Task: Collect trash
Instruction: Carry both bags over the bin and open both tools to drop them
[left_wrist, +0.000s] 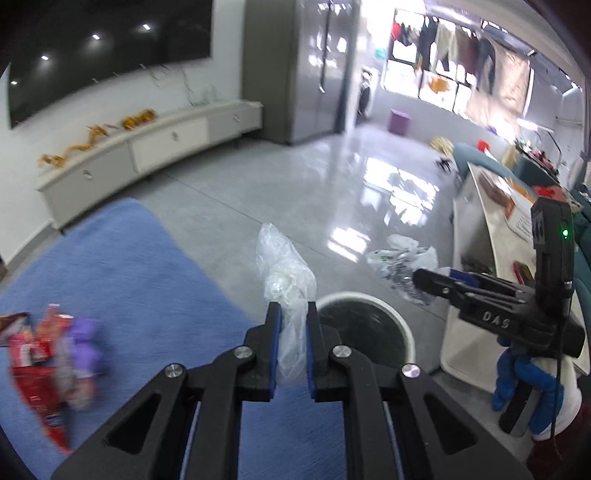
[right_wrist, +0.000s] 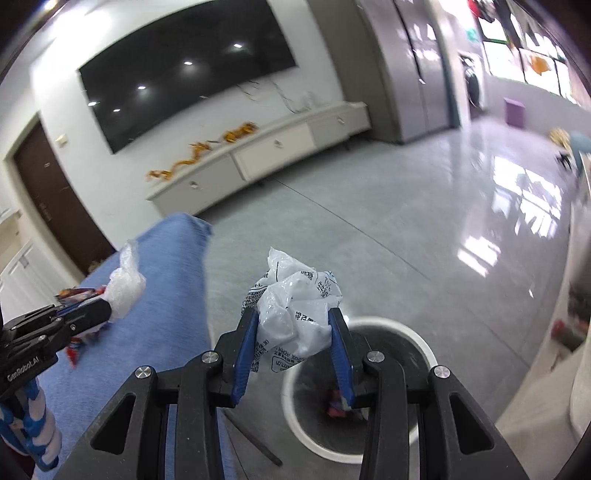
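Observation:
My left gripper (left_wrist: 293, 308) is shut on a clear crumpled plastic bag (left_wrist: 286, 273), held beside the rim of a white round bin (left_wrist: 402, 325) with a dark inside. My right gripper (right_wrist: 291, 314) is shut on a white printed plastic bag (right_wrist: 295, 306), held above the same bin (right_wrist: 424, 347), which has a red-blue wrapper at its bottom. The right gripper also shows at the right of the left wrist view (left_wrist: 417, 277), with its printed bag (left_wrist: 402, 258). The left gripper shows at the left of the right wrist view (right_wrist: 107, 306) with its clear bag (right_wrist: 125, 280).
A blue sofa surface (left_wrist: 122, 266) carries red snack wrappers and a purple wrapper (left_wrist: 55, 354). A white low table (left_wrist: 476, 221) with items stands right of the bin. A white TV cabinet (right_wrist: 266, 151) runs along the far wall across a grey tiled floor.

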